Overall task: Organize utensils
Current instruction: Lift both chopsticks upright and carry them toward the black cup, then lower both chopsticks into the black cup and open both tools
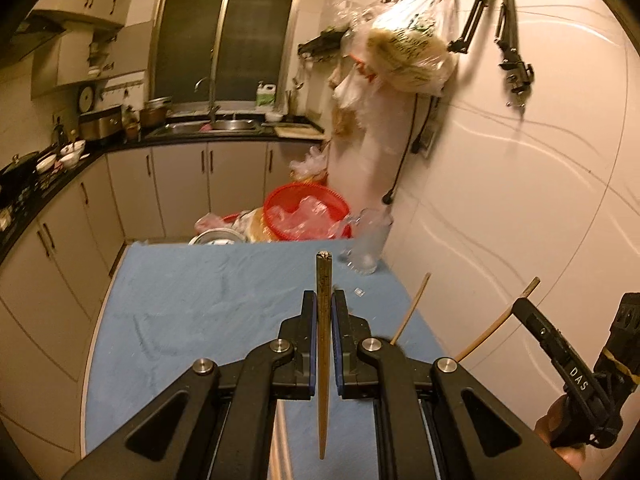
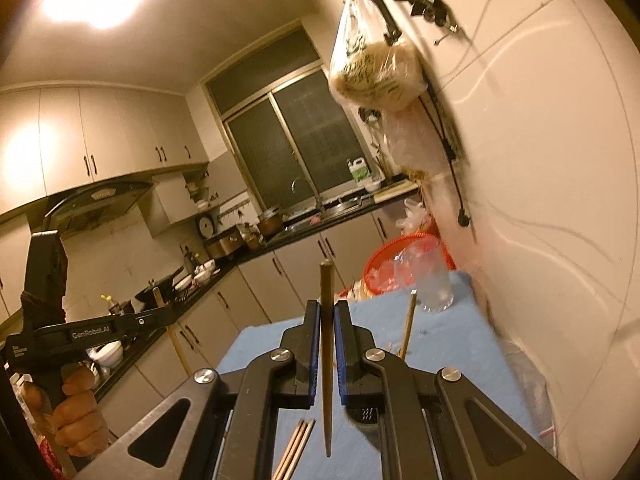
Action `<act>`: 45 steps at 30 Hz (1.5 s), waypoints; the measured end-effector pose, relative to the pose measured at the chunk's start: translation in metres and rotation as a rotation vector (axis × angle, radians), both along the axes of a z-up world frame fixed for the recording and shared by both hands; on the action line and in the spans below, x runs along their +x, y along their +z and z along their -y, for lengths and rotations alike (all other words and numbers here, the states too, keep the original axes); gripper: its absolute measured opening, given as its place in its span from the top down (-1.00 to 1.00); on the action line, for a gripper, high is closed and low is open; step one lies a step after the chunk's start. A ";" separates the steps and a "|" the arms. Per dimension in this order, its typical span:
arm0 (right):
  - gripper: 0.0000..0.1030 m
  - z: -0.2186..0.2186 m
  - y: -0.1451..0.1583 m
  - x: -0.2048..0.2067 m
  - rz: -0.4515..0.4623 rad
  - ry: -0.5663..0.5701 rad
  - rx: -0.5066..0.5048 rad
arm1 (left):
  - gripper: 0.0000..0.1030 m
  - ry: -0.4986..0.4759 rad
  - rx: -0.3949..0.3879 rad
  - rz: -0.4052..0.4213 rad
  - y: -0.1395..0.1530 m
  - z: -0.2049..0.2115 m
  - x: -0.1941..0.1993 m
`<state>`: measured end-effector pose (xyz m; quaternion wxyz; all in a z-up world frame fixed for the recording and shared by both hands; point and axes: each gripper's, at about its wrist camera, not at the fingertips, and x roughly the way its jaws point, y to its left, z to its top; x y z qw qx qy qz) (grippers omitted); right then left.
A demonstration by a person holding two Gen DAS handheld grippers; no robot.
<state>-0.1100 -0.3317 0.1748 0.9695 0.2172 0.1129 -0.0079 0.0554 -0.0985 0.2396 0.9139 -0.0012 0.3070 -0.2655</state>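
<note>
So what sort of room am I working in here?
A home kitchen, by the look of it: a steel sink with tap under a dark window, pale cabinets over a black L-shaped countertop, and a black range hood.

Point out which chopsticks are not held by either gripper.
The chopsticks lying loose on the blue cloth, low in the right wrist view. The other two are clamped upright, one in the left gripper, one in the right gripper.

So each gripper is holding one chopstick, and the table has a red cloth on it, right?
Not quite: the cloth is blue, as the left wrist view shows. Each gripper, left and right, does hold one chopstick in shut jaws.
</note>
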 end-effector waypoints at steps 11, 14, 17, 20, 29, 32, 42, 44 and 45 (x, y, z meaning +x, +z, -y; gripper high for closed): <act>0.86 0.036 0.019 0.019 0.024 -0.056 -0.008 | 0.86 -0.033 -0.066 0.011 0.024 0.059 0.030; 0.86 0.045 0.018 0.031 0.016 -0.070 -0.016 | 0.86 -0.023 -0.076 0.025 0.020 0.074 0.037; 0.86 0.050 0.009 0.044 -0.010 -0.069 -0.016 | 0.86 -0.024 -0.071 0.011 0.005 0.088 0.046; 0.86 0.055 -0.004 0.060 -0.048 -0.061 -0.010 | 0.86 -0.013 -0.047 -0.007 -0.016 0.099 0.056; 0.86 0.051 -0.044 0.086 -0.147 -0.027 -0.001 | 0.86 0.017 -0.022 -0.104 -0.068 0.103 0.079; 0.86 0.050 -0.055 0.094 -0.176 -0.022 0.004 | 0.86 0.019 -0.011 -0.124 -0.078 0.104 0.081; 0.68 0.055 -0.062 0.092 -0.221 -0.015 0.039 | 0.82 -0.007 -0.032 -0.139 -0.075 0.089 0.074; 0.65 0.054 -0.056 0.083 -0.196 -0.028 0.039 | 0.80 -0.005 -0.043 -0.125 -0.069 0.081 0.068; 0.65 0.053 -0.051 0.076 -0.182 -0.031 0.039 | 0.77 -0.002 -0.047 -0.116 -0.065 0.076 0.063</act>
